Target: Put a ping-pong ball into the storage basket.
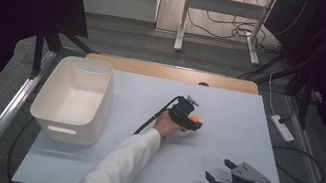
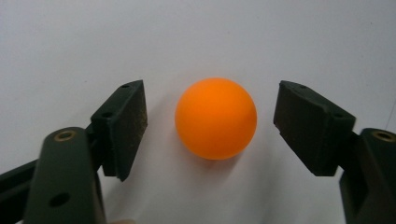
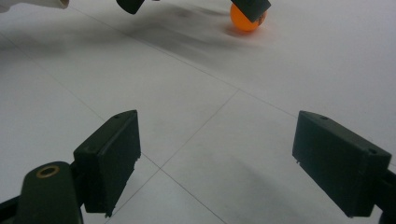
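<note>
An orange ball lies on the pale table mat a little right of centre. My left gripper reaches over it from the left, held by a hand in a white sleeve. In the left gripper view the ball rests between the two black pads, with a gap on each side, so the left gripper is open. My right gripper rests low near the front right of the mat, open with nothing between its jaws. The right gripper view shows the ball farther off.
A white plastic bin with nothing in it stands on the left of the mat. A wooden strip runs along the far edge. Metal rails flank the table, and a power strip with cables lies on the floor at right.
</note>
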Motion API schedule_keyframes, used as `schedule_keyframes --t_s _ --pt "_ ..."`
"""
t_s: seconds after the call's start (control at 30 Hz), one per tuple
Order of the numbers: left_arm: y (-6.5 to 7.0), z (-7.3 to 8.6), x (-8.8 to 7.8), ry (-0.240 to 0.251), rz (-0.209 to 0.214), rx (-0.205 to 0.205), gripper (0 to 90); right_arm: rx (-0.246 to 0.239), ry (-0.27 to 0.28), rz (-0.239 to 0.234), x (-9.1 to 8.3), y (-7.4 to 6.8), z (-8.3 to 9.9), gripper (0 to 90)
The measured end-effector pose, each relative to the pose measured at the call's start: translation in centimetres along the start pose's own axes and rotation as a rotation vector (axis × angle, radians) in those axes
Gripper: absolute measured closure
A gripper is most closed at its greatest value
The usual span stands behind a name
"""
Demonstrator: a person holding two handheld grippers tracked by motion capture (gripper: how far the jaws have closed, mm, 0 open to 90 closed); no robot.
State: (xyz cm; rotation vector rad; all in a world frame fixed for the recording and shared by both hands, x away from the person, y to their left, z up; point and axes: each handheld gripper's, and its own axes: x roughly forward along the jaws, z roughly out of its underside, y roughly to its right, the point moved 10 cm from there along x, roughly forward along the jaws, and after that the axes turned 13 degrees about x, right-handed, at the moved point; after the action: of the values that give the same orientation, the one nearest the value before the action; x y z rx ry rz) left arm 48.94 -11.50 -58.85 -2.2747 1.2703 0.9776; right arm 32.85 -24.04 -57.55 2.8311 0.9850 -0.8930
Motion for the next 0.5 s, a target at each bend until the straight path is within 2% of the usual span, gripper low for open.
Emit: schedule_keyframes --t_s 0.13,0.33,0.5 --pt "-0.07 0.1 -0.03 -0.01 -0.009 0.01 40.1 -0.001 0.0 0.0 0.02 0.0 -0.01 15.0" --pt "0.32 0.1 0.08 -0.013 0.002 0.024 49.3 -0.003 0.001 0.002 0.0 0.03 -0.02 15.0" --pt "0.4 0.01 -0.07 -0.008 0.003 0.036 50.9 -0.002 0.001 0.004 -0.03 0.06 -0.02 15.0"
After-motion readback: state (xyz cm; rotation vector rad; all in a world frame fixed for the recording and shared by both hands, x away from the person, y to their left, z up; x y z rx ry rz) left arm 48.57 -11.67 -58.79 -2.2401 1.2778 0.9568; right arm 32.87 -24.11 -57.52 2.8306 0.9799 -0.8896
